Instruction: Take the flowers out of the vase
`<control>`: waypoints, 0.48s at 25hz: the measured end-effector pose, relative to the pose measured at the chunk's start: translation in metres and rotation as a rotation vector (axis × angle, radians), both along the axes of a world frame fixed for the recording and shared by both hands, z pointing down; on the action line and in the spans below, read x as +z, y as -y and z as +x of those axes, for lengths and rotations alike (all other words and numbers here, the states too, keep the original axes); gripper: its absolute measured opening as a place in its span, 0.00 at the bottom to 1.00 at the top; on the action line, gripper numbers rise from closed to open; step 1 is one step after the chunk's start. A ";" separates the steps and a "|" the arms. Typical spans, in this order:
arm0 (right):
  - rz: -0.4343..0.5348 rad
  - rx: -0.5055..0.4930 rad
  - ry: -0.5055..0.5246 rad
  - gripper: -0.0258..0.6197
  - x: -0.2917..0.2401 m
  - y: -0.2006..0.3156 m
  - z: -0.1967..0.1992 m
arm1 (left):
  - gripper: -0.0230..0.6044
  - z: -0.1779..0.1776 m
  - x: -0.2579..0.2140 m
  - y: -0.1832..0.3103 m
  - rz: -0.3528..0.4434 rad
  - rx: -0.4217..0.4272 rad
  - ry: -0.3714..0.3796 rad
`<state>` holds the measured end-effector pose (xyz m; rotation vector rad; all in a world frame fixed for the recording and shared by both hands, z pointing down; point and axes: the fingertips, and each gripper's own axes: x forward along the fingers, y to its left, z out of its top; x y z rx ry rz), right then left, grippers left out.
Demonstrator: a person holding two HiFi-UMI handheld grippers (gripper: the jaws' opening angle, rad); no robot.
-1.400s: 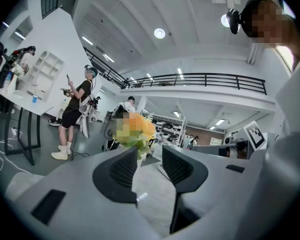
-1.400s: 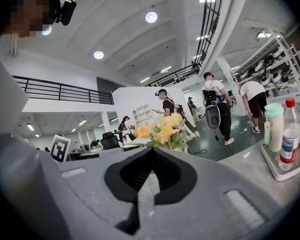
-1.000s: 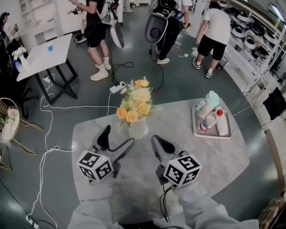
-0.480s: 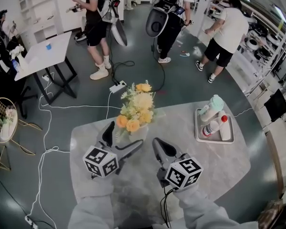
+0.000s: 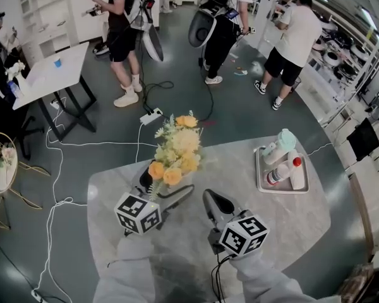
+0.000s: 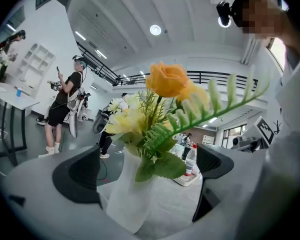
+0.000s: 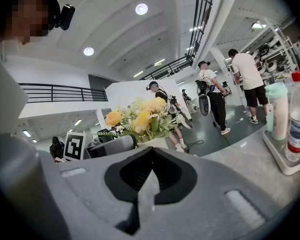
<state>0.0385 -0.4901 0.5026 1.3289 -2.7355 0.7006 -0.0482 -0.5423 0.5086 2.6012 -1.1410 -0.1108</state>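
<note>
Your right gripper (image 5: 208, 196) is closed and empty over the table (image 5: 240, 163). Your left gripper (image 5: 166, 184) has just been opening; its jaws flank the white vase (image 6: 130, 199) without pressing it, and the flowers (image 5: 175, 147) stand inside. Farther off on the tray (image 5: 260, 180), the red-capped bottle (image 5: 279, 171) has a label too small to read.

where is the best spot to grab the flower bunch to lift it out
Probably the stems just above the vase mouth, coming in level from the near side: they gather into a narrow bundle there, while the blooms above spread wide and soft.
</note>
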 end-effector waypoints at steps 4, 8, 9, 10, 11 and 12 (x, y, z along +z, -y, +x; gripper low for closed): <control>-0.011 -0.005 -0.008 0.04 0.006 0.000 -0.001 | 0.96 0.004 0.000 0.006 0.020 0.008 0.004; -0.016 -0.004 -0.012 0.04 0.009 0.002 0.001 | 0.96 0.009 -0.001 0.010 0.035 0.000 -0.009; -0.017 -0.004 -0.012 0.04 0.010 0.002 0.001 | 0.96 0.011 -0.002 0.010 0.039 0.000 -0.008; -0.018 -0.004 -0.012 0.04 0.010 0.002 0.001 | 0.96 0.013 -0.003 0.010 0.041 0.004 -0.004; -0.020 -0.004 -0.010 0.04 0.010 0.002 0.002 | 0.96 0.016 -0.003 0.009 0.043 0.010 0.003; -0.023 -0.004 -0.009 0.04 0.011 0.002 0.002 | 0.96 0.018 -0.002 0.008 0.046 0.016 0.013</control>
